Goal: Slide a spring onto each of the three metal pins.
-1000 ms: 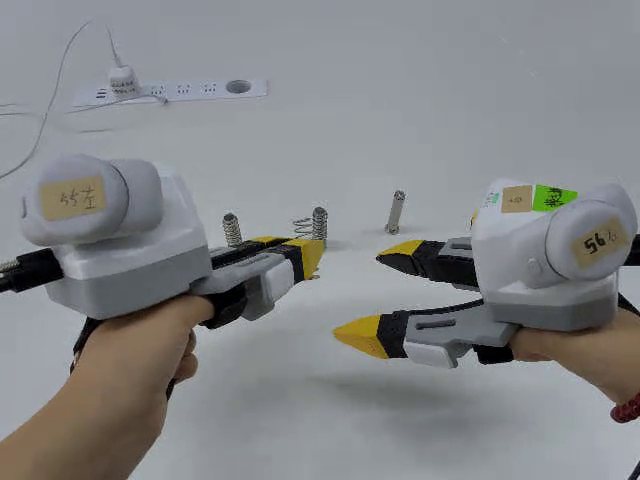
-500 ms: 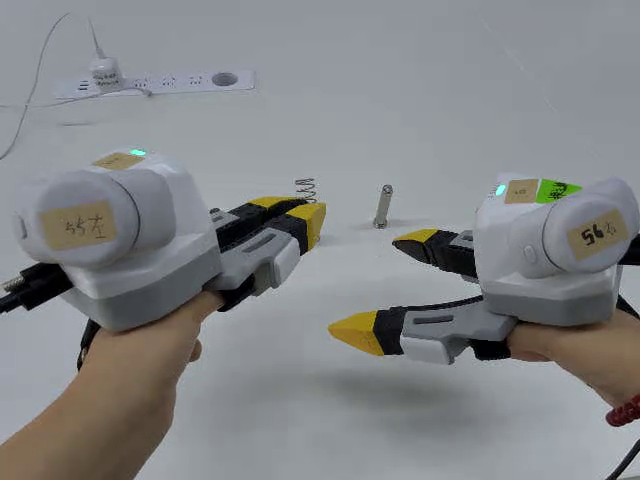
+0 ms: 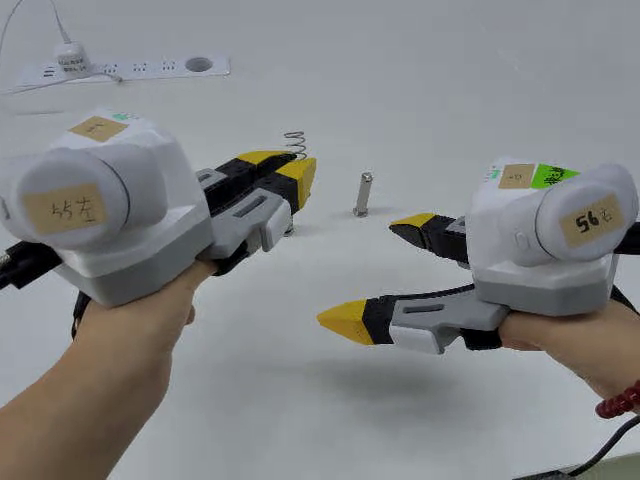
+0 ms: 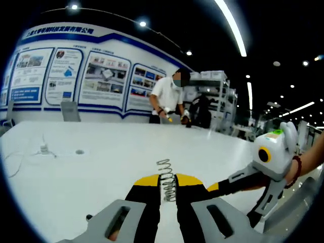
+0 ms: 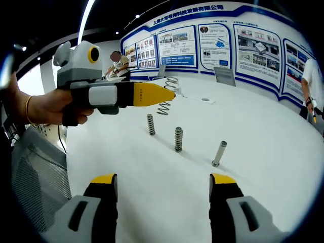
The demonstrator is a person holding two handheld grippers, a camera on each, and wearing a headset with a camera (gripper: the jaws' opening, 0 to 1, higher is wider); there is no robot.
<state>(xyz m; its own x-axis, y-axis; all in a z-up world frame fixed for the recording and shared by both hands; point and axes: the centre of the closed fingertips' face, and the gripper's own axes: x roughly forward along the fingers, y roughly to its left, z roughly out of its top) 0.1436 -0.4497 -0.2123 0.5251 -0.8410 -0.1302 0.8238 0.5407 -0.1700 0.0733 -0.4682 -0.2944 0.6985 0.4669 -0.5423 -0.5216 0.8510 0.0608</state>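
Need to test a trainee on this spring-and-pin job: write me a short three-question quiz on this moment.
1. True or false: the right gripper is open and holds nothing.
2. Multiple choice: besides the bare pin, how many pins on the table already carry a spring? A one; B two; C three.
3. Fill in: the left gripper is shut on a ____.

Key
1. True.
2. B: the two sprung pins, seen in the right gripper view.
3. spring, pinched between the yellow tips.
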